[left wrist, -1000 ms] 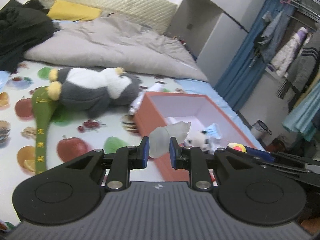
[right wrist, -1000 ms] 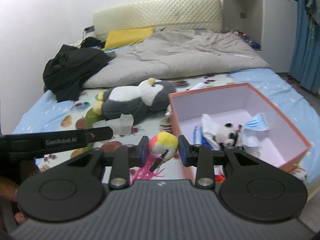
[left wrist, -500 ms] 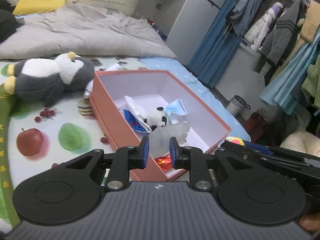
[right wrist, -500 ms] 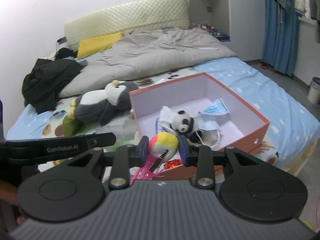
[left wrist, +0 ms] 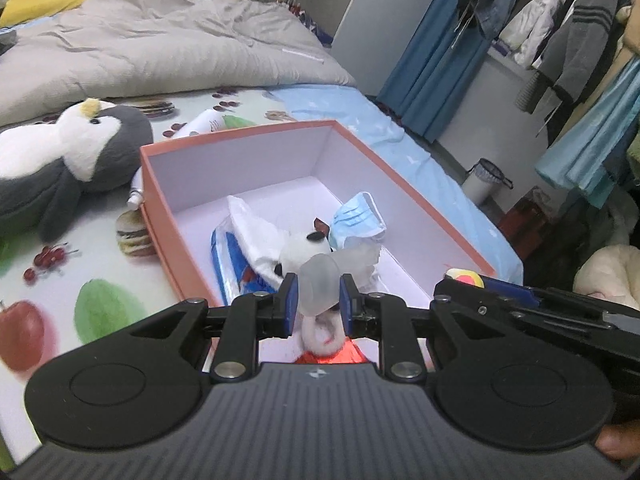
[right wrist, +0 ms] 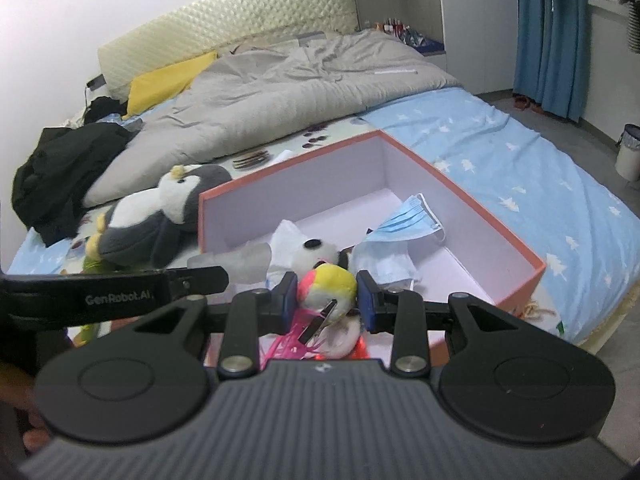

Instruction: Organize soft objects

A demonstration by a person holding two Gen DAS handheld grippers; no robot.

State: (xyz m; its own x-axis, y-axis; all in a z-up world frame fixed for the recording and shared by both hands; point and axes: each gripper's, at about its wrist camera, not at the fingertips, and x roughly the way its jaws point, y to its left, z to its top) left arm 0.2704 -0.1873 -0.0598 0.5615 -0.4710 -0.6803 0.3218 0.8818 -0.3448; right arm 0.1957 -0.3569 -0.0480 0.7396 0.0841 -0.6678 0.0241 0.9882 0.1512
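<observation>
My left gripper is shut on a translucent whitish soft piece and holds it above the near end of the orange box. My right gripper is shut on a yellow and pink plush ball with pink tassels, also above the box. Inside the box lie a small panda plush, a blue face mask, a white cloth and a blue packet. A grey and white penguin plush lies on the bed left of the box.
A grey duvet, a yellow pillow and a black garment cover the far part of the bed. A white tube lies behind the box. Clothes hang at the right, and a small bin stands on the floor.
Both grippers have moved to the right and forward, from beside the box to over its near end, each still gripping its item. The penguin has slid to the left of both views.
</observation>
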